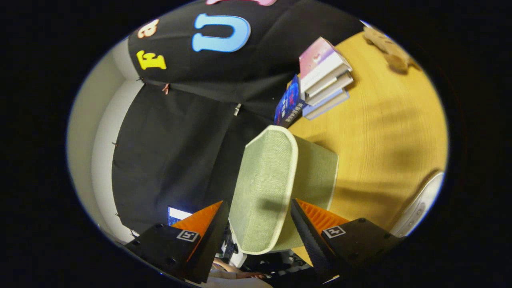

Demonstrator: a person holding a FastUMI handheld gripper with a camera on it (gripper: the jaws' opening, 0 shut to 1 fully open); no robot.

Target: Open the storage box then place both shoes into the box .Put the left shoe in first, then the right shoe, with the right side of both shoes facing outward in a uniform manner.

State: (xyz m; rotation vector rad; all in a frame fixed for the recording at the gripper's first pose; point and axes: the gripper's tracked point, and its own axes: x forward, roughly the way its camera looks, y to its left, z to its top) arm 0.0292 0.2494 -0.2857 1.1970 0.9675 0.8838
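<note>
The storage box [318,176] is pale green fabric and stands on the wooden table [392,128]. Its lid [266,176], green with cream trim, lies between my fingers. My gripper [259,205] is shut on the near end of the lid, one finger on its top face and the other at its rim by the box wall. The view is rolled sideways, so the table runs along one side. A pale, curved thing that looks like a shoe [420,206] lies on the table beyond the finger on the box side; most of it is cut off.
A stack of books [326,76] sits on the table beyond the box, with a blue book [289,105] leaning against it. A tan object [387,45] lies at the table's far end. A lit screen [176,214] and a person's hand [234,272] show near the fingers.
</note>
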